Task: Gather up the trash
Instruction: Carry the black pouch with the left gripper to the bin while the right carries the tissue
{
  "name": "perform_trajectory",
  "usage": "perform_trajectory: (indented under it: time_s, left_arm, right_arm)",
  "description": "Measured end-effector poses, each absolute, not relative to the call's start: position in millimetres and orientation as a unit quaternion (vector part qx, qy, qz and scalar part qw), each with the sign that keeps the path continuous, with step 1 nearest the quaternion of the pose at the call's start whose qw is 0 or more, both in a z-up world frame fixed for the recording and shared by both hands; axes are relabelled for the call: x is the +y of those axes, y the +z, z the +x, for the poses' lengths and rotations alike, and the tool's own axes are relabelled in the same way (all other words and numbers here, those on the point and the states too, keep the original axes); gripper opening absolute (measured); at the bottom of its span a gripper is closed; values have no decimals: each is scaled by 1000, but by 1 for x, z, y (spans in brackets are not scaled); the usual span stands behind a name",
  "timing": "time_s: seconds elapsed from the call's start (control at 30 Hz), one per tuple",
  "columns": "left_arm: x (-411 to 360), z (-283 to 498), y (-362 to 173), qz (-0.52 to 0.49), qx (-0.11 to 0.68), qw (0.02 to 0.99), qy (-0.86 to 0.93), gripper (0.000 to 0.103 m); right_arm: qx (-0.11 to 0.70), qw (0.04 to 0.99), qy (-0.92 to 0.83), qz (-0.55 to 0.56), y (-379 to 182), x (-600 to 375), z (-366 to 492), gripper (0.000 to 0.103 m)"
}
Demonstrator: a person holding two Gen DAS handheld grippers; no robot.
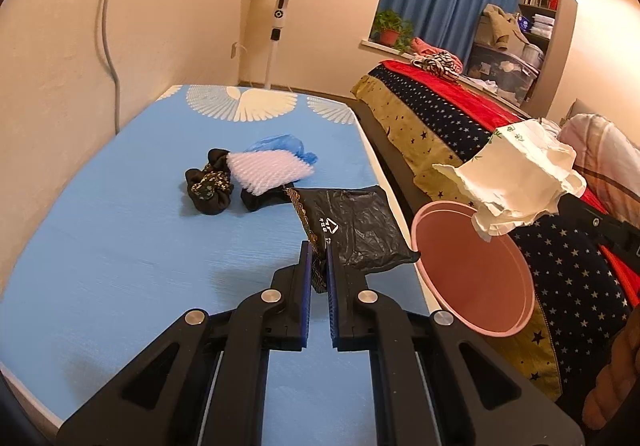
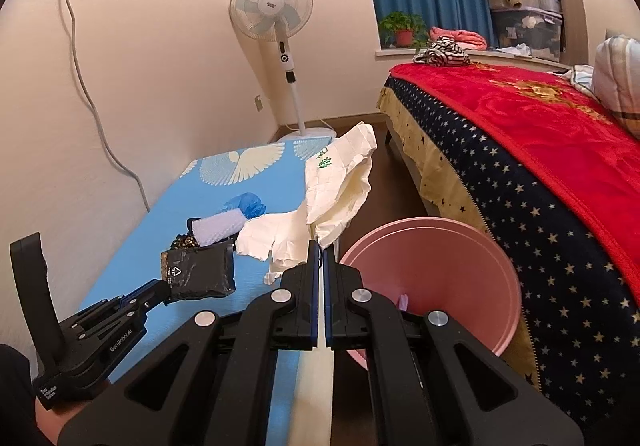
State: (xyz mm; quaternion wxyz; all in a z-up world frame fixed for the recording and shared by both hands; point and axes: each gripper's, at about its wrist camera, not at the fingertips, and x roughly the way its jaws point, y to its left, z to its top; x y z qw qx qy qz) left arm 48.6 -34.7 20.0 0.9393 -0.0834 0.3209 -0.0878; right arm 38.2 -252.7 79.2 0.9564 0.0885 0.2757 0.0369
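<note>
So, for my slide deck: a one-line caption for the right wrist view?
Right gripper carries crumpled white paper toward the pink bin; left gripper holds a black bag.

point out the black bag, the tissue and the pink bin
black bag [image 1: 360, 230], left wrist view, on its crinkled middle
tissue [image 2: 340, 190], right wrist view, on the hanging cream sheet
pink bin [image 2: 432, 270], right wrist view, on its inner wall

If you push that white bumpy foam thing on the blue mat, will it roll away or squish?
The white foam netting looks loosely curled into a tube, so a push might roll it a little. Its airy mesh suggests it is very light and would probably squish, then spring back. It leans on the black scrunchies, which may stop it.
</note>
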Motion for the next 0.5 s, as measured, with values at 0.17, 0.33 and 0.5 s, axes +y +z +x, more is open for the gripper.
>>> perform_trajectory:
  time_s: [0.17, 0.33, 0.5]
  left_arm:
    - [-39, 40, 24, -82, 316, 941, -92, 7]
    - [-40, 39, 26, -84, 312, 941, -98, 7]
    - [-44, 38, 25, -83, 312, 941, -102, 7]
  right_arm:
    - [275, 957, 27, 90, 81, -258, 31, 2]
    - [275, 957, 14, 90, 81, -263, 27, 2]
    - [271, 958, 0, 94, 81, -268, 25, 2]
